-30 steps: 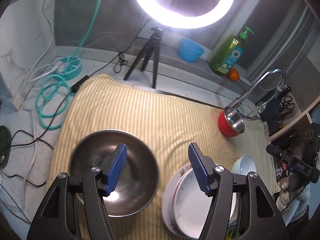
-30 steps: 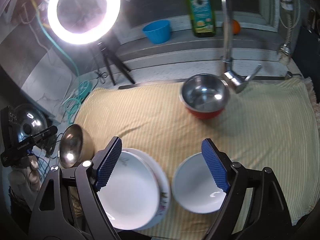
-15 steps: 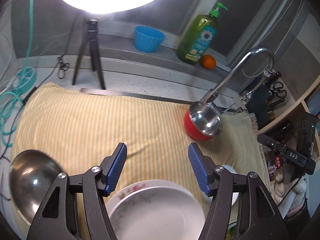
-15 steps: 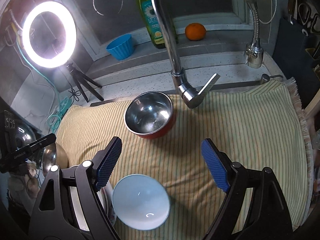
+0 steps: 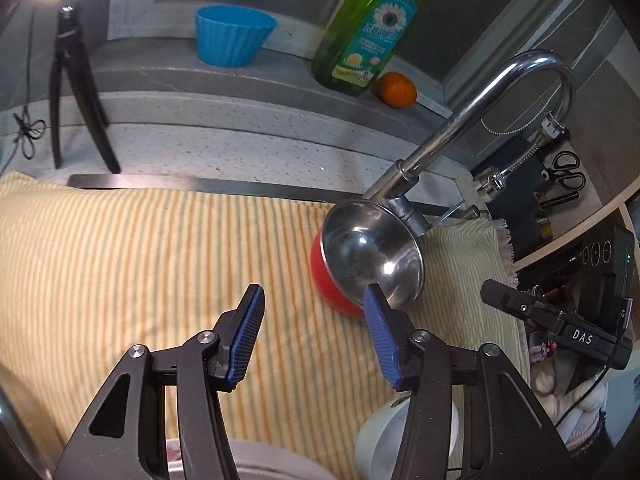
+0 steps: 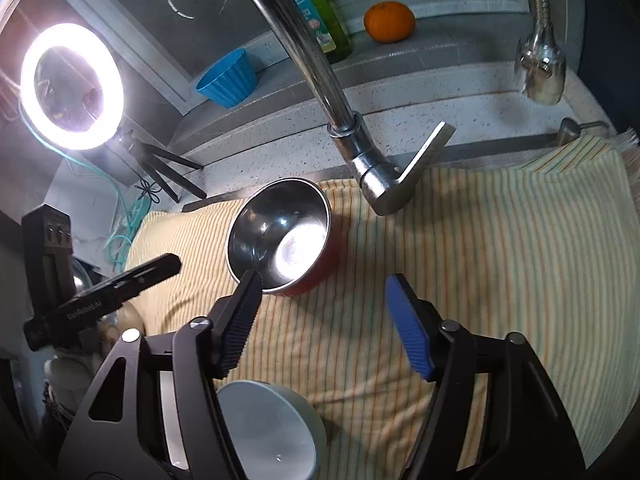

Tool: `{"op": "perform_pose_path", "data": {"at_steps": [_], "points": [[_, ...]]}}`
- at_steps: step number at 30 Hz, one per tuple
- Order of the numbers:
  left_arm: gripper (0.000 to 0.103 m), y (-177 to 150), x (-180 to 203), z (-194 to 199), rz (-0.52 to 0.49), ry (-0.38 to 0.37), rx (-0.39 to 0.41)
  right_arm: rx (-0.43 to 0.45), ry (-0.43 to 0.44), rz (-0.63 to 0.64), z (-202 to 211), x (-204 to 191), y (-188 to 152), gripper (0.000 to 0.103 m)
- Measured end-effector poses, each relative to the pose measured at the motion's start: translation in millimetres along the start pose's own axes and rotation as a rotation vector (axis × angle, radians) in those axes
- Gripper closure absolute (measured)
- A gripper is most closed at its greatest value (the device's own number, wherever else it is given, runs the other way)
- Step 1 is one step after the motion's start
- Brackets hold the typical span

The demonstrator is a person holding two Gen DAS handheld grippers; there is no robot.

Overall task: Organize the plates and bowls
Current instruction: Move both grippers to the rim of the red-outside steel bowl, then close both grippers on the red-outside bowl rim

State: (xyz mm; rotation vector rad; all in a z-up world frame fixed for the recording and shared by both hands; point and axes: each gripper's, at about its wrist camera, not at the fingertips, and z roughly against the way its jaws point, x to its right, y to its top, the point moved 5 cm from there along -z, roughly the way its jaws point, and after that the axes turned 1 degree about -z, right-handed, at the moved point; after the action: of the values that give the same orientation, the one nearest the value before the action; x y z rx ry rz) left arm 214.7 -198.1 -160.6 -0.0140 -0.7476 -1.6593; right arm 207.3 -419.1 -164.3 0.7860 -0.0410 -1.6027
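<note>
- Plainly little is sorted yet: the red-sided steel bowl (image 5: pixel 370 258) sits alone far right on the striped yellow cloth (image 5: pixel 140 264), by the chrome tap (image 5: pixel 472 128).
- Near edge: a pale blue ceramic bowl (image 6: pixel 268 432) beside a white plate (image 5: pixel 256 470), unstacked.
- Left gripper (image 5: pixel 312 332) and right gripper (image 6: pixel 324 320) both hover with jaws apart, empty.

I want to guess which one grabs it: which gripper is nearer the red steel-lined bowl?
Too close to call. The left gripper has the red bowl at its right fingertip; the right gripper has it at its left fingertip. Both open, not touching.
</note>
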Motion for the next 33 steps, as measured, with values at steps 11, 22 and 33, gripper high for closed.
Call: {"op": "perform_pose_path", "data": {"at_steps": [11, 22, 33], "points": [[0.066, 9.4, 3.4, -35.0, 0.025, -0.013, -0.049, -0.066, 0.075, -0.062, -38.9, 5.5, 12.6, 0.058], [0.076, 15.9, -0.3, -54.9, 0.037, -0.027, -0.082, -0.089, 0.078, -0.102, -58.5, 12.8, 18.6, 0.078], [0.081, 18.2, 0.7, -66.4, 0.021, -0.042, -0.108, -0.110, 0.059, -0.095, -70.3, 8.0, 18.5, 0.089]]}}
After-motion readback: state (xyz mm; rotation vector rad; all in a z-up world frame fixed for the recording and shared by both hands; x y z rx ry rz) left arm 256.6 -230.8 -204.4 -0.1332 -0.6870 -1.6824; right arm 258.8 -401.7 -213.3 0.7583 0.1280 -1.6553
